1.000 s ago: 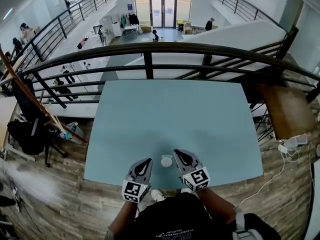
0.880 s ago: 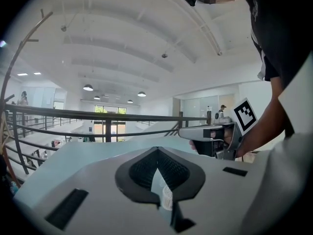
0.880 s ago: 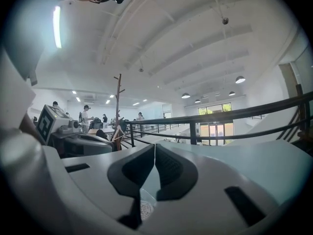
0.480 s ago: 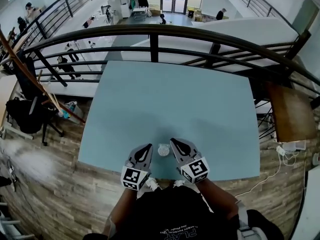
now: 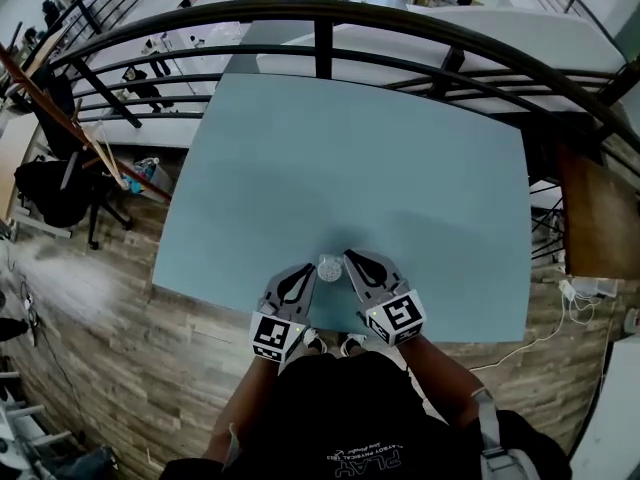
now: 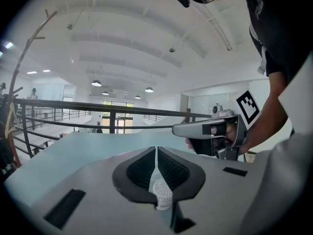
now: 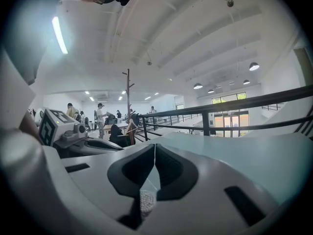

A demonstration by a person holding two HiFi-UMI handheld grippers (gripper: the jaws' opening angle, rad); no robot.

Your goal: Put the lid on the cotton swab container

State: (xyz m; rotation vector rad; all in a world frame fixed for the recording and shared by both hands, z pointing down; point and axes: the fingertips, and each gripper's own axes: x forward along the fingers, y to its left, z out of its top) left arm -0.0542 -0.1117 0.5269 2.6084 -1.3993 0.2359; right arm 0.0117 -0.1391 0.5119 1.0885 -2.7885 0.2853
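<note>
A small round clear cotton swab container with a white top stands near the front edge of the pale blue table. I cannot tell whether a lid sits on it. My left gripper is shut, its tips close to the container's left side. My right gripper is shut too, just to the container's right. Neither holds anything. In the left gripper view the shut jaws point over the table, with the right gripper ahead on the right. The right gripper view shows its own shut jaws and the left gripper beside them.
A dark metal railing runs along the table's far edge, with an open lower floor beyond it. A brown side table stands at the right. Wooden floor lies around the table. The person's dark shirt fills the bottom.
The left gripper has drawn in towards the container's left side. The right gripper has kept its place beside it. The head view has tilted, so the table sits higher in the picture.
</note>
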